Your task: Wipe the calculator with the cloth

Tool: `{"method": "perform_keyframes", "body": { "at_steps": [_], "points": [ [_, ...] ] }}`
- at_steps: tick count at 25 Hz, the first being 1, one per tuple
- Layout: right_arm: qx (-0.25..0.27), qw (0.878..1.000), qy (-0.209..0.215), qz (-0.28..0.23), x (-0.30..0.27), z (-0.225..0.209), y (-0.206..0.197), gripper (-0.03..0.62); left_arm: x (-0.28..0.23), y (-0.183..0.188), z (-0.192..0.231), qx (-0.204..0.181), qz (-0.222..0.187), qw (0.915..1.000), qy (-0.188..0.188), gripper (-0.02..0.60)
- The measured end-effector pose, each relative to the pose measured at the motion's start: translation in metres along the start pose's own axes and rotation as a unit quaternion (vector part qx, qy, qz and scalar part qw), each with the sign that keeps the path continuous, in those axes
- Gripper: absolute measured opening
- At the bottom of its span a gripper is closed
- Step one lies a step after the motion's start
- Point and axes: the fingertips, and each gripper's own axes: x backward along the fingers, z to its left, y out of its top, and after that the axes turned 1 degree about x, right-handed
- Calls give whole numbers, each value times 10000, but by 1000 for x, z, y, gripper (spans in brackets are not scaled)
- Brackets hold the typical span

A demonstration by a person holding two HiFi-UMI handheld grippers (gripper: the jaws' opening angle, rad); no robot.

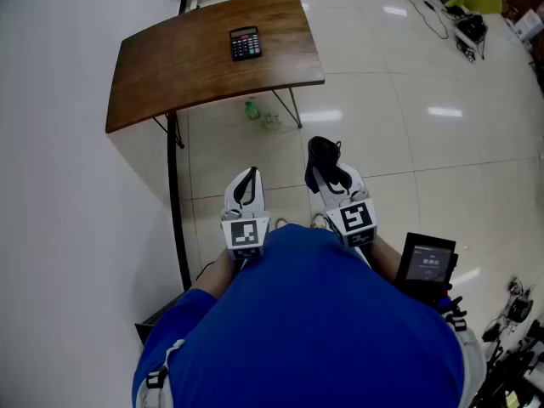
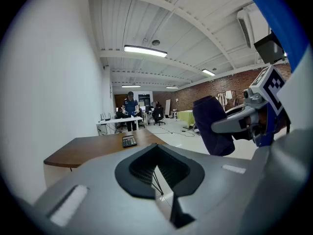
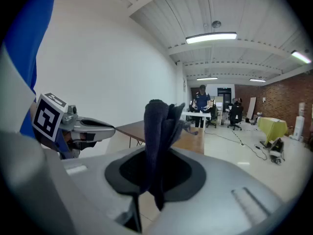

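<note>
The black calculator (image 1: 246,43) lies on a brown wooden table (image 1: 187,66), far ahead of both grippers; in the left gripper view the calculator (image 2: 129,141) shows small on the table top (image 2: 83,150). My right gripper (image 1: 328,177) is shut on a dark cloth (image 1: 324,158), which sticks up from between its jaws (image 3: 157,126). My left gripper (image 1: 248,177) is held beside it, jaws together with nothing between them (image 2: 157,173). Both are held close to my body, above the floor and well short of the table.
A white wall runs along the left. A green bottle (image 1: 252,109) lies on the tiled floor under the table. A black screen device (image 1: 427,262) hangs at my right hip. Cables and gear (image 1: 466,24) lie at the far right. A person (image 2: 130,110) stands by distant desks.
</note>
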Motion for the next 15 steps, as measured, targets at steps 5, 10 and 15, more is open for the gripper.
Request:
{"method": "perform_keyframes", "body": {
  "at_steps": [5,10,15],
  "points": [
    [55,9999,-85,-28,-3,-1,9,78,0,9,6,48,-22,10000,-19,5],
    [36,9998,-183,4,-7,-2,26,78,-2,22,14,74,-37,9999,-97,5],
    [49,9998,-204,-9,-16,11,32,78,2,12,30,116,-21,9998,-144,5]
  ]
}}
